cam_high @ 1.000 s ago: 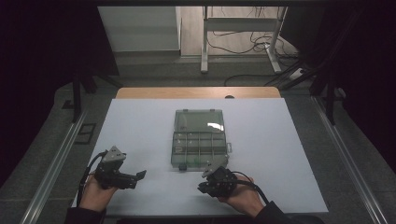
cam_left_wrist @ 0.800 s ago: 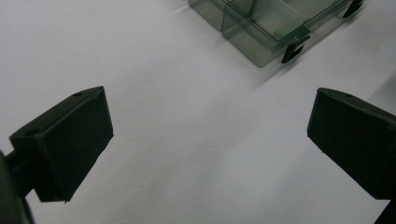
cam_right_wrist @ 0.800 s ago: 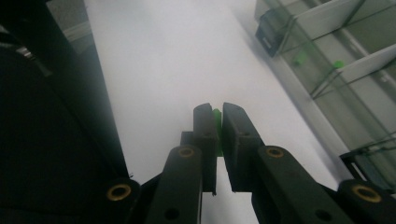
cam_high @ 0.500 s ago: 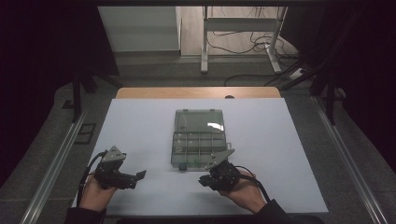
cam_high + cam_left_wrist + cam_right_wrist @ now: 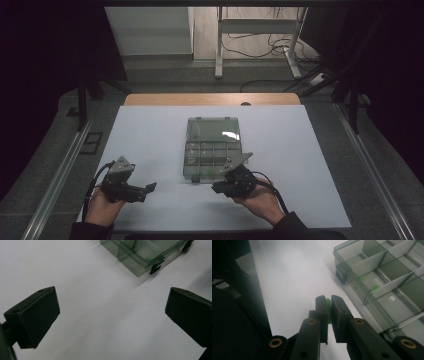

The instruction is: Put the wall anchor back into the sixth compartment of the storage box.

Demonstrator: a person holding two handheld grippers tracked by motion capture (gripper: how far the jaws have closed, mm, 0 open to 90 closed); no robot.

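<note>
Pinching a small green piece (image 5: 328, 302), the right claw (image 5: 328, 301) hovers beside the compartment box (image 5: 387, 277); left claw (image 5: 110, 315) gapes wide.

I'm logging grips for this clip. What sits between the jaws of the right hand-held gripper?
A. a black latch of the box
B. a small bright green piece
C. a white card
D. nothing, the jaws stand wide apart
B: in the right gripper view the right hand-held gripper has its jaws nearly together with a small green piece pinched between them, beside the clear compartment box.
</note>
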